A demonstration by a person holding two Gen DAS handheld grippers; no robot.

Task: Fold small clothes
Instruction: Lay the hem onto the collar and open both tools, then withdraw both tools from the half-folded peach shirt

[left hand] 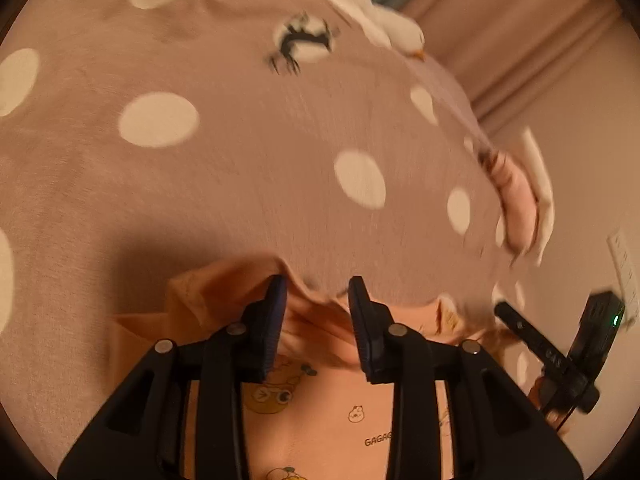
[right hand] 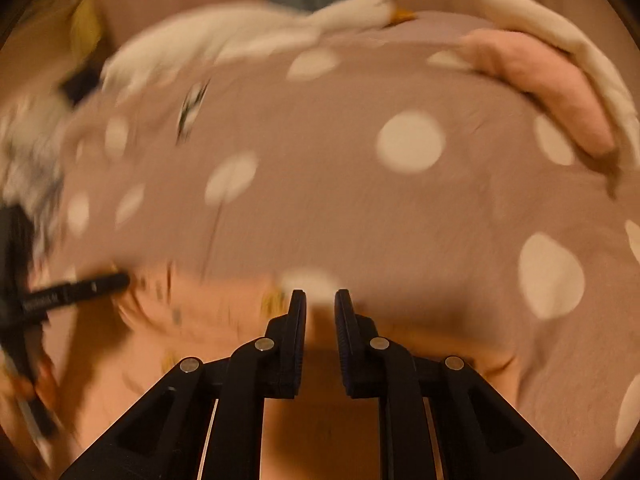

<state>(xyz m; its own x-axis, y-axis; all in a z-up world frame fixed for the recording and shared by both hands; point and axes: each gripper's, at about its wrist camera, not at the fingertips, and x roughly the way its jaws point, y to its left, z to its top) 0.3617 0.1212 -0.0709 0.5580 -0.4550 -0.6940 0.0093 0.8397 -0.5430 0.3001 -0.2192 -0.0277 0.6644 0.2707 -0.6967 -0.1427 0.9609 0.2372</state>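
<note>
I see no box, basket or drawer in either wrist view, so nothing sits inside anything here. My left gripper (left hand: 318, 296) has its jaws spread, with a rumpled edge of the peach garment (left hand: 340, 408) bunched in the gap between them; whether the blue pads (left hand: 276, 320) actually bite the cloth I cannot tell. That garment, printed with small cartoon faces and the letters "GAGAG", lies directly beneath and just ahead of the left fingers. My right gripper (right hand: 320, 300) has its jaws parted by a narrow gap with nothing clamped between them, and the same peach cloth (right hand: 208, 312) spreads below it and away to its left.

Beyond both grippers stretches the spotted bedcover (left hand: 248, 168), dusty pink with pale dots and one dark printed figure. At its far edge, ahead of the left gripper and to the right, lies a white goose toy (left hand: 396, 26) with an orange beak; nearer on the right rests a folded pink cloth (left hand: 516, 208) beside a cream one. A curtain (left hand: 520, 32) hangs behind the bed.

The other gripper's black finger pokes into each view's edge, cut off by the frame. The right wrist view is heavily smeared, so the patterned heap (right hand: 36, 168) far to its left is unreadable.
</note>
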